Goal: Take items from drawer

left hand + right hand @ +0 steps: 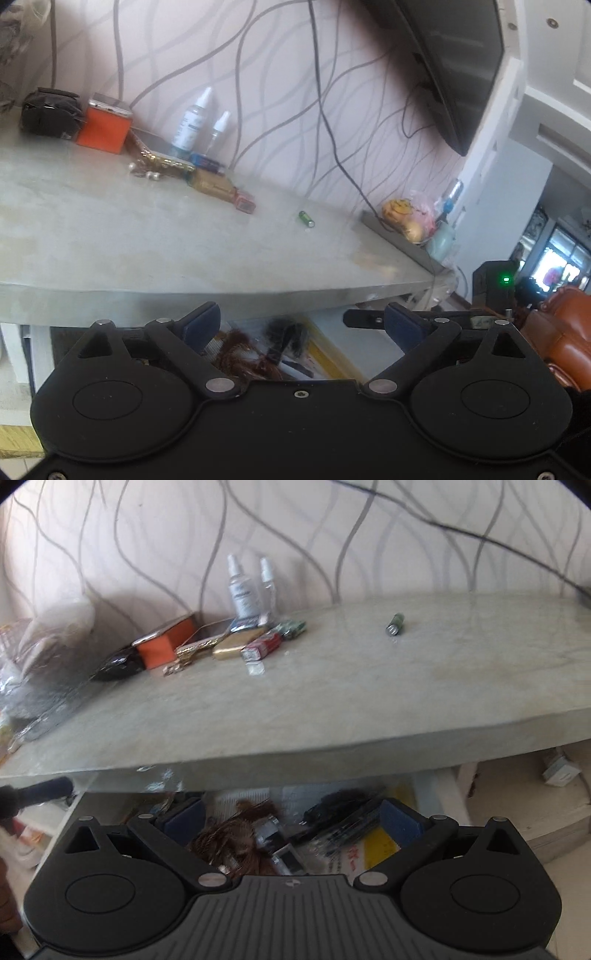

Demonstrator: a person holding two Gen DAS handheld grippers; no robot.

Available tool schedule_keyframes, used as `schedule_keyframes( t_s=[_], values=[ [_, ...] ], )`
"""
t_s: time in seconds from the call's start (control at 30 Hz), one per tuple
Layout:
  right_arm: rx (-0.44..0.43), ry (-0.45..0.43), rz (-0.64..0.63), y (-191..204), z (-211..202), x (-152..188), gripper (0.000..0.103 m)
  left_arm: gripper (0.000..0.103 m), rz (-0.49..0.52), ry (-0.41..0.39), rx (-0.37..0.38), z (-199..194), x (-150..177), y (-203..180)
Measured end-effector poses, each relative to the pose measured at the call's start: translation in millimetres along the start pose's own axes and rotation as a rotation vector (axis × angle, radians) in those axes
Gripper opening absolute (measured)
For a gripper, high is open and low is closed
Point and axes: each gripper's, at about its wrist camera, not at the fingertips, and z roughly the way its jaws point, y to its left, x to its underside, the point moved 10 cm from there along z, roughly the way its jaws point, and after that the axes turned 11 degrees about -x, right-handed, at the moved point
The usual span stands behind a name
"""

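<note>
An open drawer lies under the stone countertop, full of clutter: a brown tassel bundle, a dark fuzzy item, a small metal piece and yellow-edged paper. My right gripper hangs open just above these things, holding nothing. In the left wrist view the same drawer shows the tassels and the dark item. My left gripper is open and empty over it.
The countertop carries an orange box, two white bottles, small packs and a green battery. A cable runs down the wall. A brown leather thing sits at the right.
</note>
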Motion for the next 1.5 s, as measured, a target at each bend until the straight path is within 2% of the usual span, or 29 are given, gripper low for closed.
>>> schedule_keyframes(
  t_s=[0.03, 0.1, 0.17, 0.23, 0.27, 0.3, 0.37, 0.43, 0.47, 0.53, 0.57, 0.63, 0.7, 0.83, 0.87, 0.93, 1.07, 1.13, 1.3, 1.5],
  values=[
    [0.007, -0.003, -0.003, 0, -1, 0, 0.103, 0.091, 0.0, -0.021, 0.016, -3, -2, -1],
    [0.021, -0.01, -0.008, 1, -2, -1, 0.103, 0.072, 0.021, -0.073, 0.074, -10, -13, -11],
    [0.035, -0.017, -0.014, 1, -3, -1, 0.103, 0.062, 0.083, -0.044, 0.114, -5, -36, -26],
    [0.034, -0.031, -0.022, 3, -3, -3, 0.103, 0.068, 0.155, -0.043, 0.103, 11, -71, -38],
    [0.026, -0.043, -0.024, 4, -5, -4, 0.103, 0.088, 0.196, -0.045, 0.1, 26, -88, -46],
    [0.018, -0.057, -0.026, 6, -7, -5, 0.103, 0.103, 0.236, -0.046, 0.098, 42, -106, -55],
    [0.001, -0.083, -0.03, 8, -10, -7, 0.103, 0.103, 0.318, -0.026, 0.102, 90, -131, -74],
    [-0.005, -0.113, -0.034, 9, -16, -9, 0.103, 0.083, 0.359, 0.078, 0.0, 158, -129, -92],
    [-0.009, -0.128, -0.038, 10, -19, -10, 0.103, 0.063, 0.371, 0.139, -0.065, 191, -124, -100],
    [-0.013, -0.16, -0.045, 11, -25, -12, 0.103, 0.051, 0.413, 0.241, -0.155, 252, -106, -119],
    [-0.017, -0.176, -0.047, 11, -28, -13, 0.103, 0.035, 0.418, 0.286, -0.192, 277, -94, -125],
    [-0.035, -0.202, -0.053, 13, -34, -14, 0.103, 0.032, 0.403, 0.38, -0.219, 316, -74, -135],
    [-0.054, -0.224, -0.068, 16, -39, -15, 0.103, 0.032, 0.416, 0.363, -0.292, 336, -69, -141],
    [-0.094, -0.238, -0.084, 21, -47, -15, 0.103, 0.031, 0.465, 0.338, -0.395, 357, -71, -146],
    [-0.109, -0.242, -0.082, 22, -48, -16, 0.103, 0.027, 0.473, 0.337, -0.412, 361, -72, -146],
    [-0.139, -0.249, -0.065, 20, -51, -17, 0.103, 0.012, 0.477, 0.35, -0.43, 368, -77, -147],
    [-0.197, -0.256, -0.003, 13, -55, -21, 0.103, 0.012, 0.49, 0.361, -0.462, 371, -82, -143],
    [-0.226, -0.259, 0.027, 9, -57, -24, 0.103, 0.012, 0.48, 0.34, -0.494, 361, -89, -129],
    [-0.292, -0.26, 0.101, 1, -61, -29, 0.103, 0.012, 0.407, 0.314, -0.627, 328, -109, -78],
    [-0.352, -0.272, 0.182, -9, -63, -35, 0.103, 0.012, 0.418, 0.338, -0.752, 311, -107, -44]
  ],
)
